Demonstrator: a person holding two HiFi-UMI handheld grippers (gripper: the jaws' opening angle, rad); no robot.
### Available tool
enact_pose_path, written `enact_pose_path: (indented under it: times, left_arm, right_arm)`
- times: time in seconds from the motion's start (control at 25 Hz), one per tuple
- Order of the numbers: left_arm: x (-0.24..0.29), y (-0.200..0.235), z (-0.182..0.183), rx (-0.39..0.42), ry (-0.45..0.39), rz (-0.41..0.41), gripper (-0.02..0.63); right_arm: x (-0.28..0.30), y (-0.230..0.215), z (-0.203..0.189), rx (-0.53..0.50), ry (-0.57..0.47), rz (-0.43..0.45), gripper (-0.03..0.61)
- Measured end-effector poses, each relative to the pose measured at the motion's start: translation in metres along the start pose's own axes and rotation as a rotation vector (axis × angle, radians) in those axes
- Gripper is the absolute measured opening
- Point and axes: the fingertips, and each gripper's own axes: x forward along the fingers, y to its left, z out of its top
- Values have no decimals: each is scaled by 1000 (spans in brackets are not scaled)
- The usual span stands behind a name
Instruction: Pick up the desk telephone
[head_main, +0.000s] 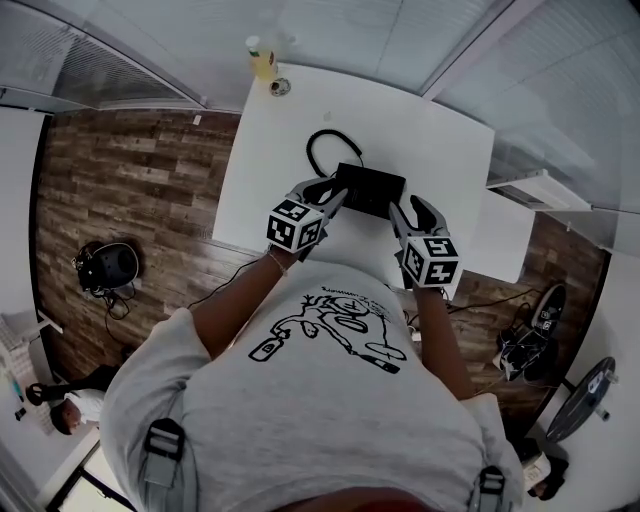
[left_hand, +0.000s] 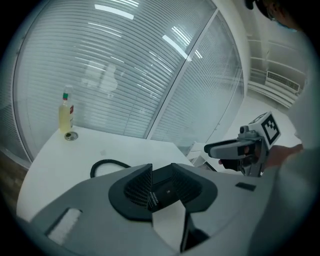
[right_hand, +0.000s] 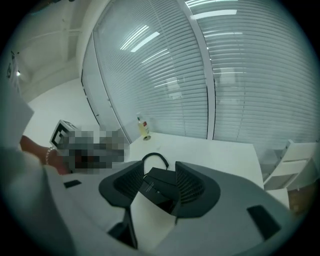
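Black is the telephone (head_main: 370, 190), seen in the head view near the front edge of the white bench (head_main: 440, 140), with the left claw (head_main: 335, 195) set at its left end and the right claw (head_main: 408, 208) at its right end. Whether the telephone is lifted clear of the bench cannot be told from any view.

In the left gripper view, the left claw (left_hand: 161, 172) is closed on the telephone (left_hand: 165, 190), whose dark edge fills the gap between the ribbed pads (left_hand: 140, 185). The right claw (left_hand: 240, 147) is also seen from the side here, well beyond the left one.

In the right gripper view, the right claw (right_hand: 160, 172) is likewise clamped on the telephone (right_hand: 160, 192). The looped cord (right_hand: 155, 160) is shown just behind the telephone, lying on the bench (right_hand: 220, 155).

The cord (head_main: 325, 150) is laid out most plainly in the head view, as a loop behind the telephone. A yellow bottle (head_main: 262, 58) is stood at the far corner of the bench, with a small round thing (head_main: 280, 87) just beside it. Only the head view shows the wooden floor (head_main: 130, 190) around the bench.
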Motion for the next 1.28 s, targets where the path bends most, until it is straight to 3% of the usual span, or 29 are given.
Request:
enact_pose_path:
  times: [0.24,0.48,0.72,1.28]
  left_arm:
    - [18,21,-37,-73,73,-6,101]
    - [43,36,-78,-147,170,-40,173]
    - [60,54,-109,-221,234,-29,183]
    - [78,66,-131,-356,267,-131,241]
  right_arm:
    - [20,-10,-34,45,67,8,172]
    - [43,-21,-67,112,131,24,192]
    - [60,-31,-89,171,181,34,210]
    - [86,-43,-122,344,208,85,233]
